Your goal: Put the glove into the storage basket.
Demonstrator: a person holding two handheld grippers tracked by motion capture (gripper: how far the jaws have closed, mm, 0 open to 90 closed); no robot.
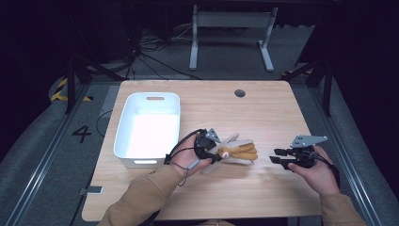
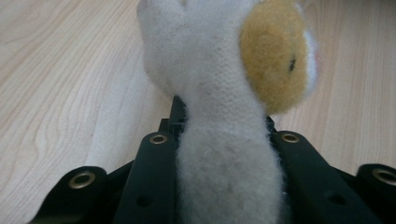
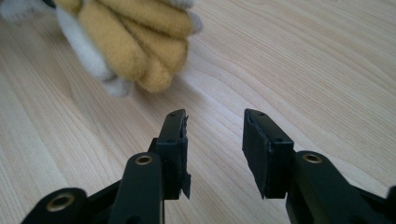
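The wooden table [image 1: 263, 188] spans the middle of the high view, its right half bare, probably to leave working room; at centre left on it stands a white bin [image 1: 123, 123], open side up and nothing visible inside, which looks placed to receive things. Just right of the bin, at lower centre, lies a cream and tan plush toy [image 1: 237, 151], its tan limbs bunched together toward the right. The left gripper [image 1: 212, 153] has its jaws pinching a pale limb of the toy, seen squeezed between the black pads in the left gripper view; a grip on a thin limb seems chosen because the soft body offers no firm edge. The right gripper [image 1: 275, 156], at lower right, waits with jaws spread and holding nothing, aimed at the toy, likely in reserve.
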